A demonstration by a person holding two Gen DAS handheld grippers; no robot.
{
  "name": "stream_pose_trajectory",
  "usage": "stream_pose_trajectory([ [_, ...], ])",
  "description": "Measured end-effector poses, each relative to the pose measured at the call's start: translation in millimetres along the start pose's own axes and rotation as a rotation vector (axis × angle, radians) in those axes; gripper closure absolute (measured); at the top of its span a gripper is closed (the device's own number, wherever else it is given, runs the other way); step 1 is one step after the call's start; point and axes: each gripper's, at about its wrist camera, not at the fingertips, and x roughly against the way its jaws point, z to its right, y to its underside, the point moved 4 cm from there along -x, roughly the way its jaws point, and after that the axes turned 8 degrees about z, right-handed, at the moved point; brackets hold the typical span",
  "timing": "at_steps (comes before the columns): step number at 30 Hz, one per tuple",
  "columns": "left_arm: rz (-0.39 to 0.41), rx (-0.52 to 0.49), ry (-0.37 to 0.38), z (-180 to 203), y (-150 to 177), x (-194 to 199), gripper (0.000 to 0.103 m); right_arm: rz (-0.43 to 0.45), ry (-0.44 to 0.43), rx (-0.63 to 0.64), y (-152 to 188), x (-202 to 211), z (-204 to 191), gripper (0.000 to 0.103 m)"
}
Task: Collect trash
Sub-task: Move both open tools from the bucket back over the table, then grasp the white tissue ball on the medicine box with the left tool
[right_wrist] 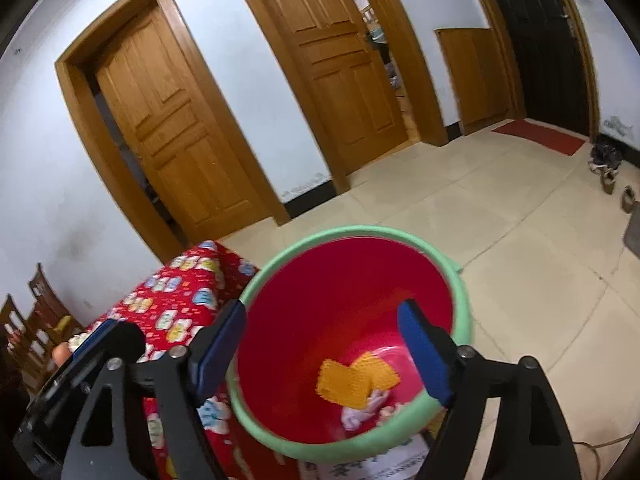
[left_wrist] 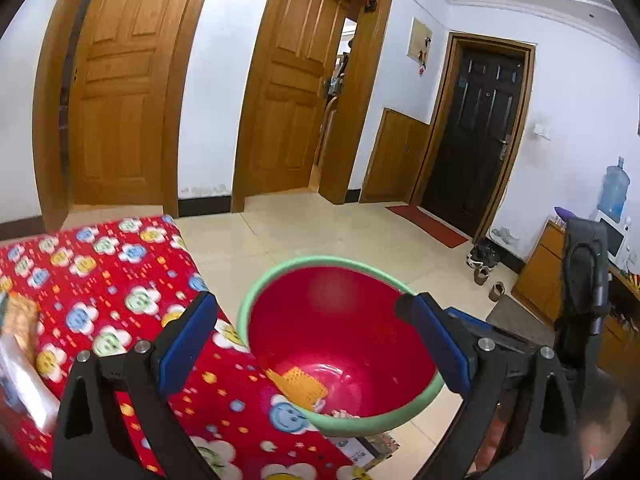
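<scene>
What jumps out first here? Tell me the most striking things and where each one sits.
The red bin with a green rim dominates the centre, standing on the floor beside a table draped in a red flowered cloth. Orange wrappers and crumpled pale scraps lie at the bin's bottom. The right gripper hangs open over the bin, and the left gripper is open too, while more litter waits on the cloth at far left.

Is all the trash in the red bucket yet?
Not all. Orange wrappers and a crumpled scrap already lie in the red bucket. Both tools, left and right, are open and empty. Some wrappers wait on the flowery cloth.
</scene>
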Motion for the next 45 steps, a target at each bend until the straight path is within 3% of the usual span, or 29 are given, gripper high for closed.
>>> stream_pose_trajectory([
  [5,0.010,-0.046,-0.051,-15,-11,15,0.007,0.004,-0.009,0.019,0,-1,-17,0.018],
  [9,0.012,-0.051,-0.080,-35,-14,29,0.007,0.030,-0.045,0.030,-1,3,-35,0.000],
  [17,0.014,-0.017,-0.126,-84,-17,55,0.006,0.030,-0.083,0.185,10,-4,-88,0.000],
  [21,0.034,-0.001,-0.145,-112,-22,72,0.002,-0.020,-0.154,0.227,23,-14,-117,0.000],
  [34,0.011,0.015,-0.383,-248,-34,116,0.002,-0.063,-0.293,0.259,42,-30,-191,0.000],
  [41,-0.058,0.120,-0.435,-328,-18,103,0.002,-0.121,-0.332,0.342,57,-44,-233,0.000],
  [45,-0.091,0.188,-0.443,-353,-2,91,0.002,-0.132,-0.342,0.337,67,-53,-246,0.000],
])
